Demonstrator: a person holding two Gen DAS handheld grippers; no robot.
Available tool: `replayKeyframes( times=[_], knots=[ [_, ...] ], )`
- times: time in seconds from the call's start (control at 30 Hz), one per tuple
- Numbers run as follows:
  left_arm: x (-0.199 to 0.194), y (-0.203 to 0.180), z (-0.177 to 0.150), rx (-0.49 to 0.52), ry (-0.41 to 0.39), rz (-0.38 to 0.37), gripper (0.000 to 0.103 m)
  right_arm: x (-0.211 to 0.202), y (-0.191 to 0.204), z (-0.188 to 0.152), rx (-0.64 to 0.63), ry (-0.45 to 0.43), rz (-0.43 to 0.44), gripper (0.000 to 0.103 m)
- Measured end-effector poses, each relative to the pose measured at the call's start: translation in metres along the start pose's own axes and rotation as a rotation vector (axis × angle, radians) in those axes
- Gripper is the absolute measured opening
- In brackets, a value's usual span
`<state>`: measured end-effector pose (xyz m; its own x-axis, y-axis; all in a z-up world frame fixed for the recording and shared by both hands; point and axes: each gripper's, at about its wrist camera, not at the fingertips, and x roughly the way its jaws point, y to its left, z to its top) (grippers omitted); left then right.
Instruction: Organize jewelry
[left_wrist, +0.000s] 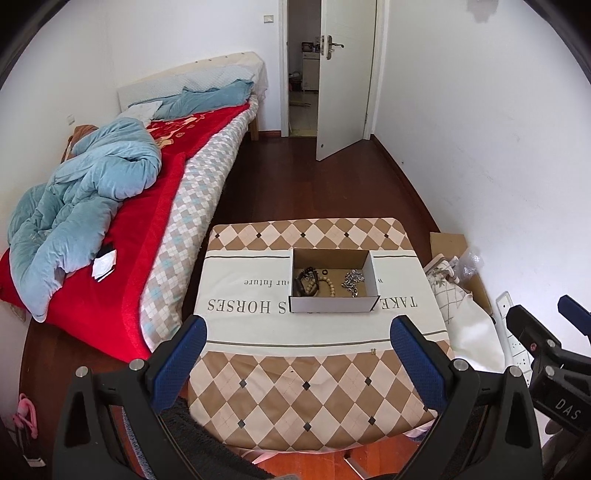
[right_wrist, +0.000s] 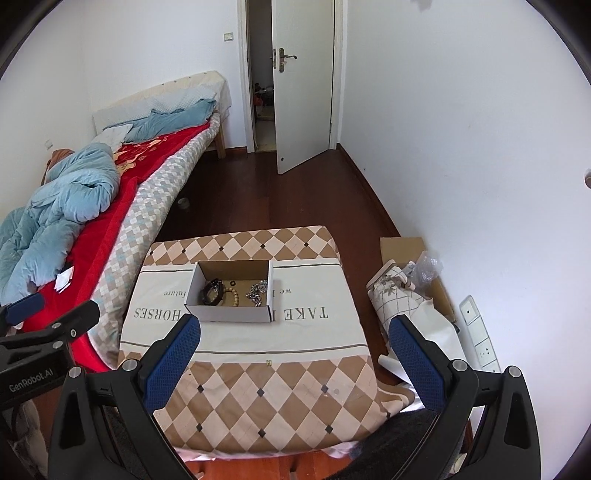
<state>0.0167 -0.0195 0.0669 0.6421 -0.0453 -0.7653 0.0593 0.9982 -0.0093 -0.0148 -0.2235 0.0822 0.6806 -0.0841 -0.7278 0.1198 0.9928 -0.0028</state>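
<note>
An open cardboard box (left_wrist: 332, 305) (right_wrist: 229, 314) stands on the cloth-covered table (left_wrist: 295, 384) (right_wrist: 280, 391). Inside it lie a dark bracelet (left_wrist: 304, 283) (right_wrist: 212, 291), a wooden bead bracelet (left_wrist: 330, 286) (right_wrist: 233, 297), a small black ring (left_wrist: 325, 272) (right_wrist: 232, 283) and a silver chain (left_wrist: 352, 282) (right_wrist: 257, 291). A tiny gold earring (left_wrist: 373, 351) (right_wrist: 268, 363) lies on the cloth nearer to me. My left gripper (left_wrist: 298, 328) is open and empty above the table's near edge. My right gripper (right_wrist: 293, 328) is open and empty, to the right of the box.
A bed (left_wrist: 122, 206) (right_wrist: 92, 206) with a red blanket and blue quilt runs along the left. A cardboard sheet, a bag and bubble wrap (right_wrist: 410, 284) lie on the floor right of the table, with a power strip (right_wrist: 480, 332) by the wall. A half-open door (right_wrist: 303, 85) stands at the back.
</note>
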Motion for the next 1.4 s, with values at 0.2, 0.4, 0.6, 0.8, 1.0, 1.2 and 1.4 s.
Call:
replayKeyframes(
  times=[0.2, 0.4, 0.6, 0.8, 1.0, 1.2, 1.4],
  knots=[
    [0.008, -0.002, 0.002, 0.003, 0.003, 0.005, 0.101, 0.008, 0.005, 0.004, -0.009, 0.004, -0.001, 0.103],
    [0.022, 0.0, 0.007, -0.006, 0.002, 0.033, 0.101, 0.024, 0.007, 0.01, -0.011, 0.008, -0.019, 0.103],
    [0.044, 0.003, 0.015, -0.016, 0.004, 0.065, 0.101, 0.048, 0.01, 0.019, -0.01, 0.015, -0.033, 0.103],
    [0.071, 0.004, 0.024, -0.023, 0.025, 0.081, 0.101, 0.082, 0.016, 0.028, -0.022, 0.037, -0.046, 0.103],
    [0.097, 0.004, 0.031, -0.018, 0.059, 0.074, 0.101, 0.115, 0.02, 0.033, -0.033, 0.071, -0.065, 0.103],
    [0.119, 0.001, 0.032, -0.005, 0.093, 0.087, 0.101, 0.139, 0.021, 0.036, -0.038, 0.106, -0.069, 0.103],
    [0.131, 0.002, 0.033, -0.013, 0.112, 0.093, 0.101, 0.156, 0.024, 0.039, -0.043, 0.136, -0.057, 0.103]
  ],
)
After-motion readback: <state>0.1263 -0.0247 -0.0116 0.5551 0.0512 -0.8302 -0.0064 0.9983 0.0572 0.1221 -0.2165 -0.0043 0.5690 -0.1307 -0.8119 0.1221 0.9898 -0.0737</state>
